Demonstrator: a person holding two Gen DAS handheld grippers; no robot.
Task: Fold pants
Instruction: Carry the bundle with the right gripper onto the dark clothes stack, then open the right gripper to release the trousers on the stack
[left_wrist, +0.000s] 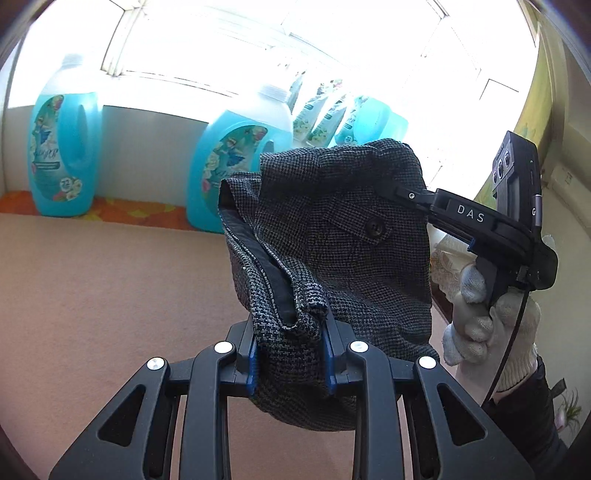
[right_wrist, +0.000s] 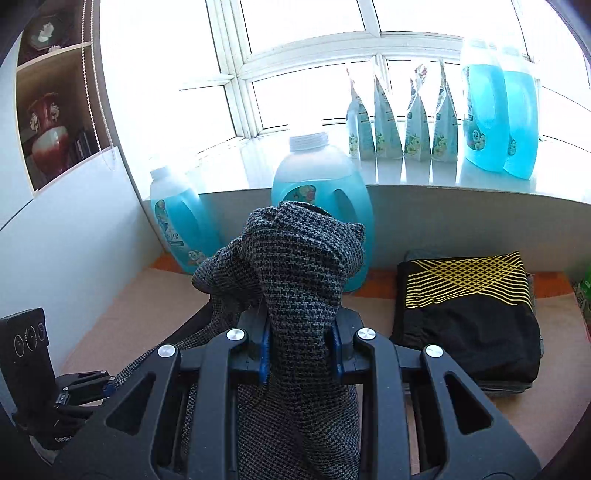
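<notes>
Grey houndstooth pants (left_wrist: 332, 236) hang in the air, held by both grippers. My left gripper (left_wrist: 291, 354) is shut on the waistband, whose dark lining shows. My right gripper (left_wrist: 391, 192) comes in from the right, held by a white-gloved hand, and is shut on the pants' upper edge near a buttoned pocket. In the right wrist view the pants (right_wrist: 299, 280) bunch up between my right gripper's (right_wrist: 301, 350) blue-padded fingers and drape down below. The left gripper's body (right_wrist: 44, 369) shows at the lower left.
A beige mat (left_wrist: 110, 295) covers the table. Blue detergent jugs (right_wrist: 321, 195) stand behind it and on the windowsill, with several refill pouches (right_wrist: 399, 122). A stack of folded clothes, black with yellow lines on top (right_wrist: 469, 314), lies at the right.
</notes>
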